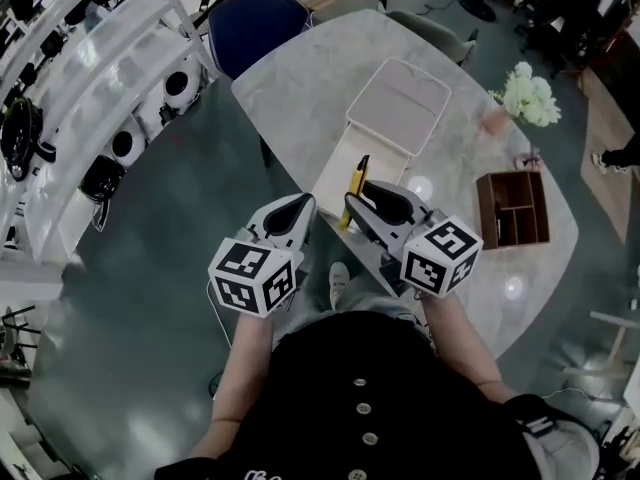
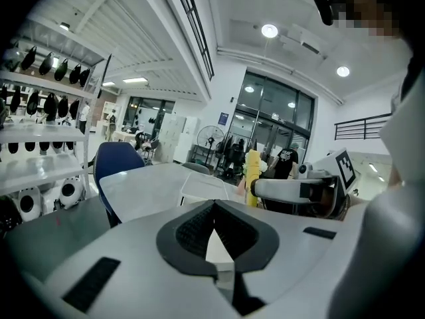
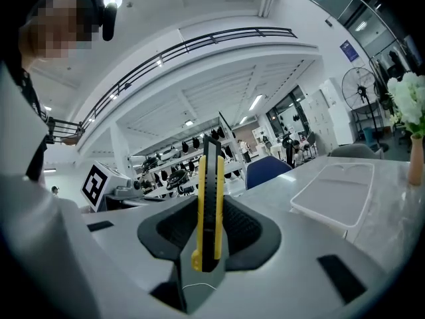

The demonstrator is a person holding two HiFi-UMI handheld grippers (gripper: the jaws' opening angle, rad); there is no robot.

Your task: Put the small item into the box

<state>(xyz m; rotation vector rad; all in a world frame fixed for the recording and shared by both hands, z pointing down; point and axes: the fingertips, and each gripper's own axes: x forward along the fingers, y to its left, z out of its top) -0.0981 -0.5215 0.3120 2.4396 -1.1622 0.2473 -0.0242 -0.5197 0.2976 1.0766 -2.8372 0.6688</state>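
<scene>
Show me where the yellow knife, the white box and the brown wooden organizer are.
knife (image 3: 211, 191), right gripper view, black middle strip of its body.
white box (image 1: 400, 108), head view, the wide flat panel at its far end.
wooden organizer (image 1: 485, 213), head view, its left wall.

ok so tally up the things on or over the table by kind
yellow utility knife: 1
white tray: 1
wooden box: 1
bunch of white flowers: 1
total: 4
</scene>
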